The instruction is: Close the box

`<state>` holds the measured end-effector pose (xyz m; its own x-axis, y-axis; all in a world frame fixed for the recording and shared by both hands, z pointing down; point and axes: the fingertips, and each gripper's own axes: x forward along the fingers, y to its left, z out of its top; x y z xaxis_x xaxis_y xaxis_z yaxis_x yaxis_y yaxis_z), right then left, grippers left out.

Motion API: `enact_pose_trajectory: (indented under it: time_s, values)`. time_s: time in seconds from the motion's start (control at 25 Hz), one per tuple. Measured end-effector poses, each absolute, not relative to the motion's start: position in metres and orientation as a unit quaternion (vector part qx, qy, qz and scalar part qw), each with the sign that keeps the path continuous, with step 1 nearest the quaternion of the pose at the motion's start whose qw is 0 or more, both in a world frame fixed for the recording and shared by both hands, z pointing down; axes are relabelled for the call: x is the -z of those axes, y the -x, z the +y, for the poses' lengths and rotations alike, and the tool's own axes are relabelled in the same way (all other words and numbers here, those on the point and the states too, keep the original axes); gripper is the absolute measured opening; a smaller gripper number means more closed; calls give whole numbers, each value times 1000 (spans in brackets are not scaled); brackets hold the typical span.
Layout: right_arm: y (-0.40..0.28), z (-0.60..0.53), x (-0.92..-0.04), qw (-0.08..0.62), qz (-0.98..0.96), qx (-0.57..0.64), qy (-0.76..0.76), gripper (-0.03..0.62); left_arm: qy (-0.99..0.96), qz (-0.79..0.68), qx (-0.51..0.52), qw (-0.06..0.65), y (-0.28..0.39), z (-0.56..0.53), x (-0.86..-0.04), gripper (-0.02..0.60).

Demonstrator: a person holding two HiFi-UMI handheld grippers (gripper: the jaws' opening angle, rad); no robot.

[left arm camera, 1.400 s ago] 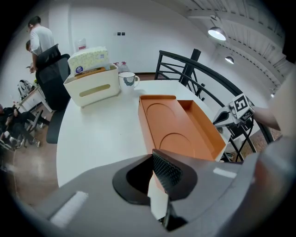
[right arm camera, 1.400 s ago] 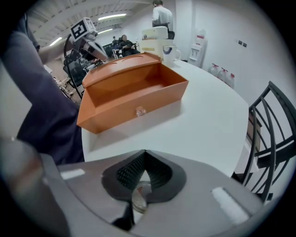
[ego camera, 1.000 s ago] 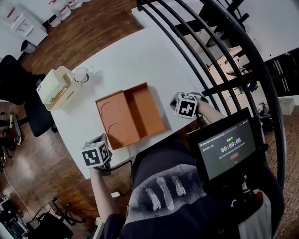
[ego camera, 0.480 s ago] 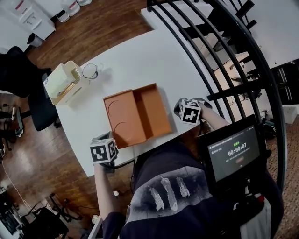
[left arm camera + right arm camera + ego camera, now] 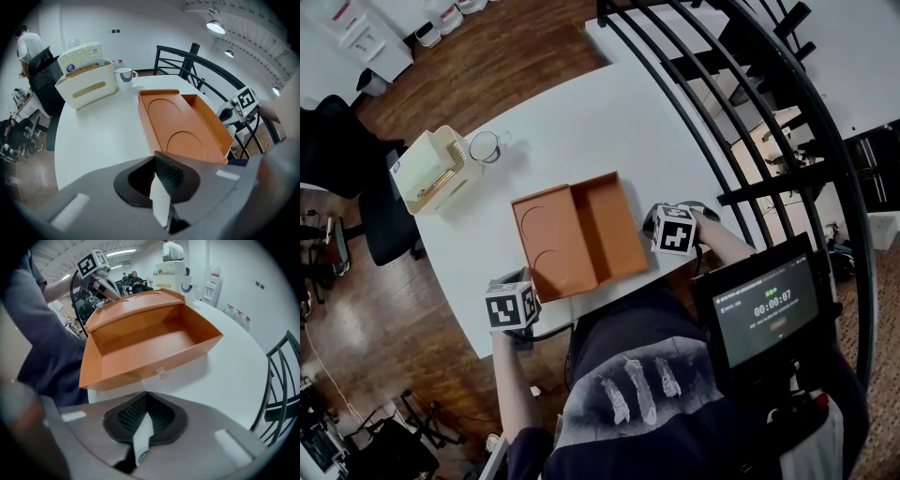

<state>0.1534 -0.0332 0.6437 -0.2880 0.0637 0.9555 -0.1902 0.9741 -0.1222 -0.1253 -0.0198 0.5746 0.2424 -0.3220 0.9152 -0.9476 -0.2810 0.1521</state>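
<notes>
Left gripper [image 5: 158, 187] jaws pressed together, empty | right gripper [image 5: 143, 427] likewise, near the box [image 5: 605, 225] | box open on surface [image 5: 581, 131], lid [image 5: 548, 248] laid flat | you've not begun closing; all remains.

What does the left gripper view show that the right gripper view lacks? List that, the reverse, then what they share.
Only the left gripper view: two round outlines on the inner face of the opened lid. Only the right gripper view: a small clear knob on the box's front wall. Both: the open orange box, the white table and the mug.
</notes>
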Motion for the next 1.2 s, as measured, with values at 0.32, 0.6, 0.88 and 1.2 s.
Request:
enact_pose_trajectory:
  time_s: [0.32, 0.6, 0.88, 1.2]
  values:
    - [-140, -29, -640, 592, -798, -107, -31, 5, -694, -452, -407, 386, 125, -20, -575, 15]
    - [-131, -29, -638, 592, -800, -97, -27, 5, -697, -446, -407, 387, 126, -20, -576, 15]
    - [-127, -30, -636, 597, -797, -87, -24, 5, -701, -442, -406, 386, 127, -20, -575, 14]
    - [-120, -33, -635, 601, -795, -73, -25, 5, -704, -438, -403, 387, 129, -21, -575, 14]
